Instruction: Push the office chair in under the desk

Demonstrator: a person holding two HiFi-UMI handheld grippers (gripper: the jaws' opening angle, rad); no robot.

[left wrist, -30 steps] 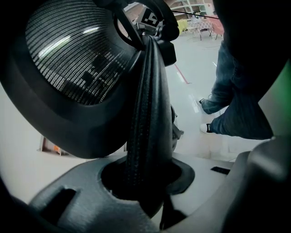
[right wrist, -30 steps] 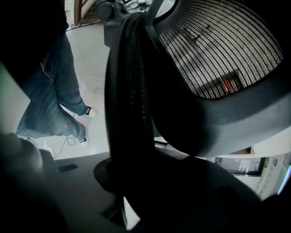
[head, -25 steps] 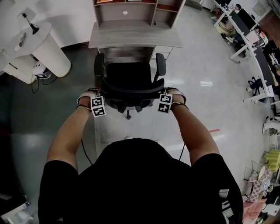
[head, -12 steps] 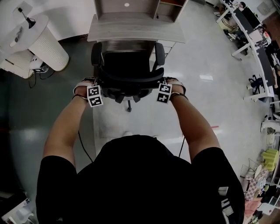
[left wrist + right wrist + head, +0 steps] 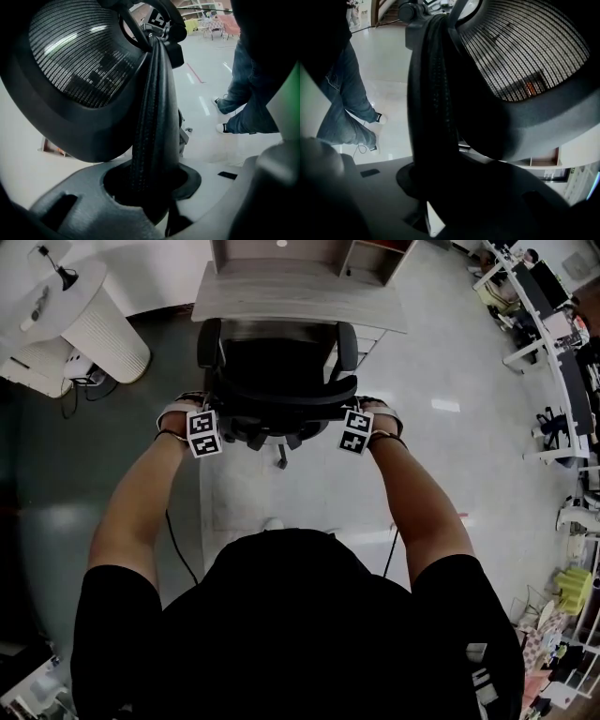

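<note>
A black mesh-backed office chair (image 5: pixel 277 371) stands in front of a grey wooden desk (image 5: pixel 300 301), its seat front and armrests at the desk's near edge. My left gripper (image 5: pixel 219 420) is shut on the left edge of the backrest, and my right gripper (image 5: pixel 339 420) is shut on the right edge. The left gripper view has the padded backrest rim (image 5: pixel 154 117) running down between the jaws, beside the mesh (image 5: pixel 79 56). In the right gripper view the same rim (image 5: pixel 433 108) fills the gap between the jaws.
A white ribbed round stand (image 5: pixel 89 329) is at the left of the desk. A shelf unit (image 5: pixel 309 254) sits on the desk. A cable (image 5: pixel 178 549) lies on the floor at my left. Other desks (image 5: pixel 553 343) line the right side. My jeans legs (image 5: pixel 248 108) are behind the chair.
The chair has rolled forward toward the desk, both grippers going with it on the backrest. Its seat front now reaches the desk's near edge.
</note>
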